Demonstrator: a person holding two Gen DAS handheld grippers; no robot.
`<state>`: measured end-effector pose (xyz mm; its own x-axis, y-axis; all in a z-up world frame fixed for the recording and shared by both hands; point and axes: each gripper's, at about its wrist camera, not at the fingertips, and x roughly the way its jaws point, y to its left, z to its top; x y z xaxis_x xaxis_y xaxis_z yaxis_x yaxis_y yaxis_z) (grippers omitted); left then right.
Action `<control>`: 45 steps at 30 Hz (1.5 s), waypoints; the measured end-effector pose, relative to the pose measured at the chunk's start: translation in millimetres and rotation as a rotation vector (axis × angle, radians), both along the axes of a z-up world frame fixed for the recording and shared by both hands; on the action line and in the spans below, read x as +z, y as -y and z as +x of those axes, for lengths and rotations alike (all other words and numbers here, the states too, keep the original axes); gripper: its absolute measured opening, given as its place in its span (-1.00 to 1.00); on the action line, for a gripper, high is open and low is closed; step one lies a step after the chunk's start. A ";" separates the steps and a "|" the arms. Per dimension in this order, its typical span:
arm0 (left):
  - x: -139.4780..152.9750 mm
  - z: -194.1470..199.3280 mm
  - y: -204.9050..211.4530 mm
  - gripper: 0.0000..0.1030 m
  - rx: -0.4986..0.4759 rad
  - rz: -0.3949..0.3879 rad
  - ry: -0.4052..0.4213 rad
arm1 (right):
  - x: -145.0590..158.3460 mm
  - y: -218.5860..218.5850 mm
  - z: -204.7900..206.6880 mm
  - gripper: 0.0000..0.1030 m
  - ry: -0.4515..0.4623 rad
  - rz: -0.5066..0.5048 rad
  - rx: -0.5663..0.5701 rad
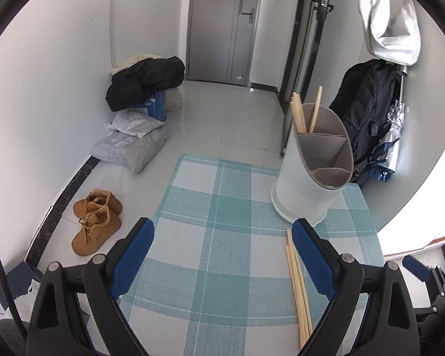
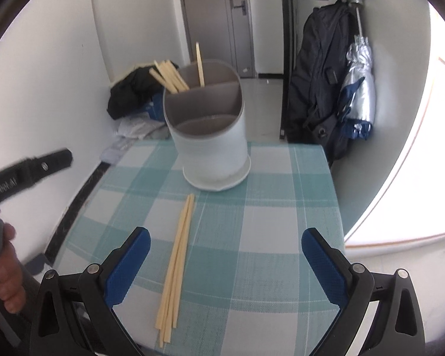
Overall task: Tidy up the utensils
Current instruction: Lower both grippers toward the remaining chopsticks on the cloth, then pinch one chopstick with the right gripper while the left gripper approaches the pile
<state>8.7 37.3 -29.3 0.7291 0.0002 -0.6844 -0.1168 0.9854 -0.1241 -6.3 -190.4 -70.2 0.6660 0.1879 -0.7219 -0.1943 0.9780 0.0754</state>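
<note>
— While both pairs hovered over the checked surface [image 2: 270,213], how did the tongs stand?
— The left tongs [image 1: 222,237] and right tongs [image 2: 225,247] were spread wide, holding nothing.
— And the chopsticks?
— A loose bundle [image 2: 176,267] lay flat before the holder [image 2: 210,136]; others [image 2: 170,75] stood in its rear compartment.

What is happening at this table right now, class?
A person with a gripper in each hand is sorting chopsticks into a white utensil holder on a checked tablecloth. Several chopsticks already stand in its back compartment. A loose bundle of chopsticks lies on the cloth. The left gripper and right gripper are both open and hold nothing.
</note>
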 end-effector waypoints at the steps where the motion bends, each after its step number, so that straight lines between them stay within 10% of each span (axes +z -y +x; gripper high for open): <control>1: -0.8 1.3 -2.0 0.77 0.006 -0.002 -0.012 | -3.9 -0.8 2.8 0.98 -0.015 -0.017 -0.005; 18: -12.3 17.1 -46.2 0.77 0.093 -0.046 -0.111 | -72.3 -50.4 53.9 0.33 -0.291 -0.224 0.162; 45: -17.7 20.2 -63.9 0.77 0.107 -0.148 -0.173 | -77.3 -70.8 14.7 -0.88 -0.387 -0.303 0.342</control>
